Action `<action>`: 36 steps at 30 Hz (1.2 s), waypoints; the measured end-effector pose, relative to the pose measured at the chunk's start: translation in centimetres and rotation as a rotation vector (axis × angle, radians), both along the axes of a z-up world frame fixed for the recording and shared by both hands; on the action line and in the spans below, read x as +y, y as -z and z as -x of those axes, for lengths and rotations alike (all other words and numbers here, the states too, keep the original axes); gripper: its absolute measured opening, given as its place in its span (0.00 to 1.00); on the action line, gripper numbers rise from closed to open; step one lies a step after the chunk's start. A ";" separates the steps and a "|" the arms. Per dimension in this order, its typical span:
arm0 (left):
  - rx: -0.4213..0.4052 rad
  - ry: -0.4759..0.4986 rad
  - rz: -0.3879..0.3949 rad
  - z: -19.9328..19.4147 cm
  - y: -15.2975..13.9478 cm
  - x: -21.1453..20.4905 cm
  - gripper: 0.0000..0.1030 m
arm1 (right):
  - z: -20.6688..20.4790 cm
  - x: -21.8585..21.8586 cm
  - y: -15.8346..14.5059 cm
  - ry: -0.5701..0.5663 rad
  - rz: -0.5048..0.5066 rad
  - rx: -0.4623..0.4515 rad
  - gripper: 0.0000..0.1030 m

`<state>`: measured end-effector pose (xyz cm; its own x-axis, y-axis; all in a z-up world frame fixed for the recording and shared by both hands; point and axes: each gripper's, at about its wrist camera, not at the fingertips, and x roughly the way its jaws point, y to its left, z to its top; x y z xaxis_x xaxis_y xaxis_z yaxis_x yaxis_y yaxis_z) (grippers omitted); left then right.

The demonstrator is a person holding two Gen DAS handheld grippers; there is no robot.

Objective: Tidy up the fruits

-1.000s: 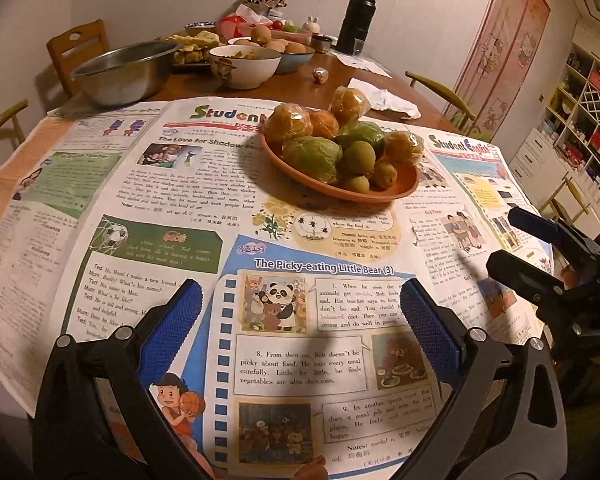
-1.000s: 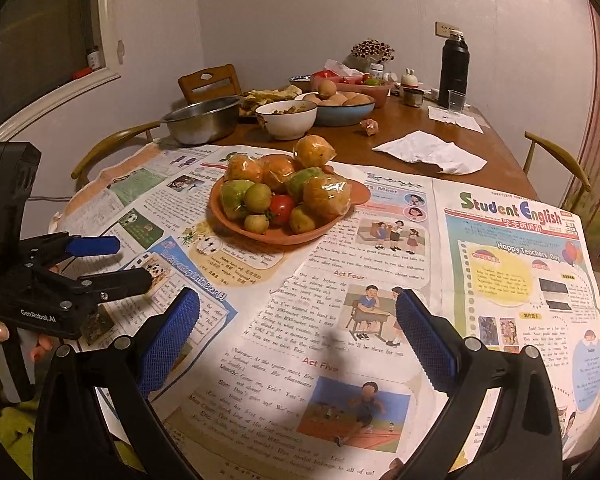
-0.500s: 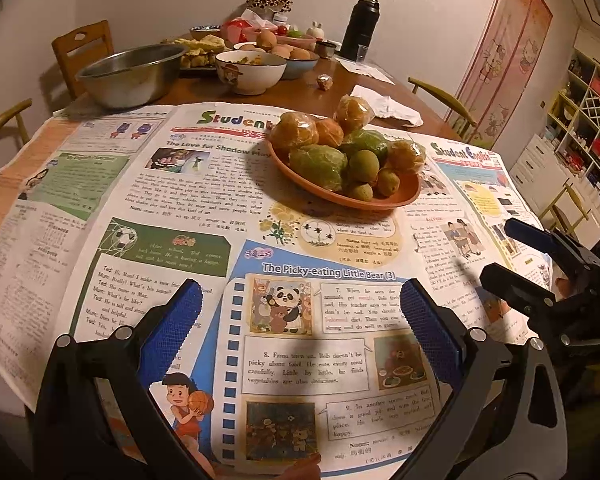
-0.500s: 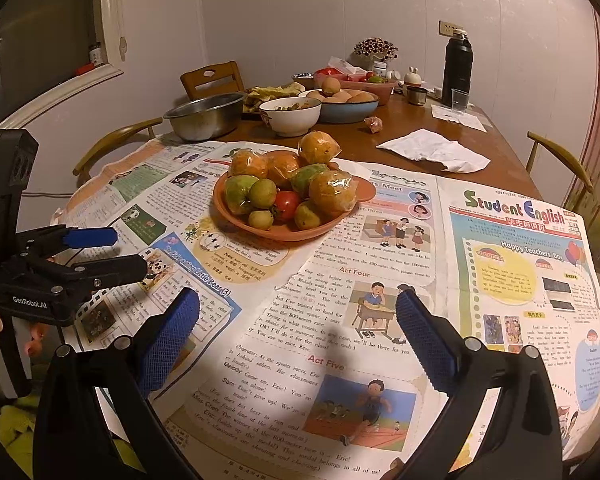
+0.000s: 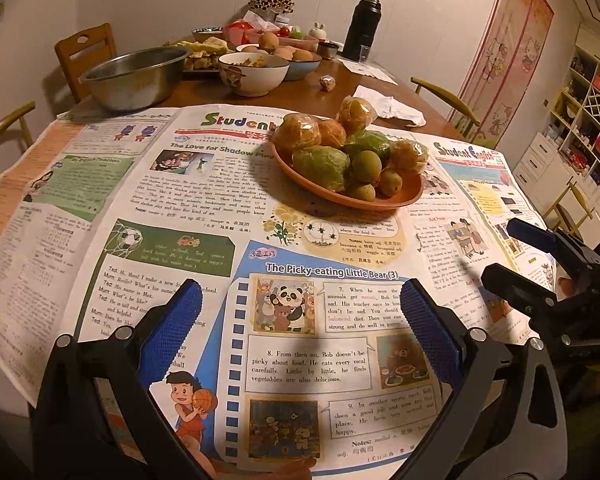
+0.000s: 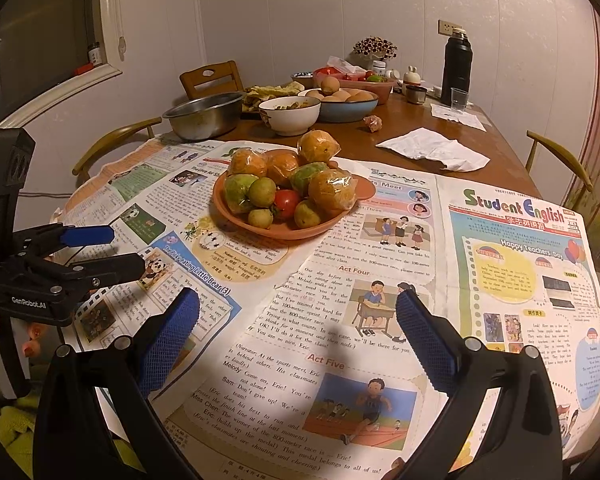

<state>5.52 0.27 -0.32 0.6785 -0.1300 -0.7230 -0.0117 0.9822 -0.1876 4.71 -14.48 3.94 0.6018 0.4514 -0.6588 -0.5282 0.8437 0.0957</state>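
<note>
Newspaper sheets (image 6: 380,320) cover the near half of a round wooden dining table (image 6: 500,160), probably laid to protect the wood and give the fruit a clean sorting ground. Toward the far left edge stands a steel basin (image 6: 204,114), then a white bowl (image 6: 290,114) and a blue-rimmed bowl of brown fruit (image 6: 348,102), all parked on bare wood behind the paper, likely kept out of the working area.

On the paper, near its far edge and roughly at the table's middle, sits the orange plate (image 5: 380,200), heaped with fruits (image 6: 288,184): several orange ones in clear wrap, 2 wrapped green ones, small green ones and 1 red tomato-like one. Heaped together so, the pile fits either a finished gathering or a mix awaiting sorting.

At the near edge, the left gripper (image 5: 300,312) hovers over the paper, blue pads spread wide, holding nothing. Just beside it to the right, the right gripper (image 6: 298,312) is likewise wide apart and empty, both aimed at the plate. Farther right lie a crumpled napkin (image 6: 432,148) and a black flask (image 6: 456,66).
</note>
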 end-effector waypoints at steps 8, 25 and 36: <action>0.008 -0.011 -0.008 0.0 0.2 0.1 0.91 | 0.0 -0.1 0.1 -0.001 0.000 -0.001 0.96; 0.011 -0.027 -0.029 0.1 0.2 0.2 0.91 | 0.0 -0.2 0.1 0.002 0.000 0.001 0.96; 0.009 -0.032 -0.032 0.1 0.1 0.2 0.91 | 0.1 -0.2 0.0 0.002 0.000 -0.001 0.96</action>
<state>5.38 0.48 -0.39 0.6752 -0.0849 -0.7327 -0.0445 0.9869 -0.1554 4.66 -14.71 3.91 0.6031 0.4503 -0.6584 -0.5268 0.8446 0.0950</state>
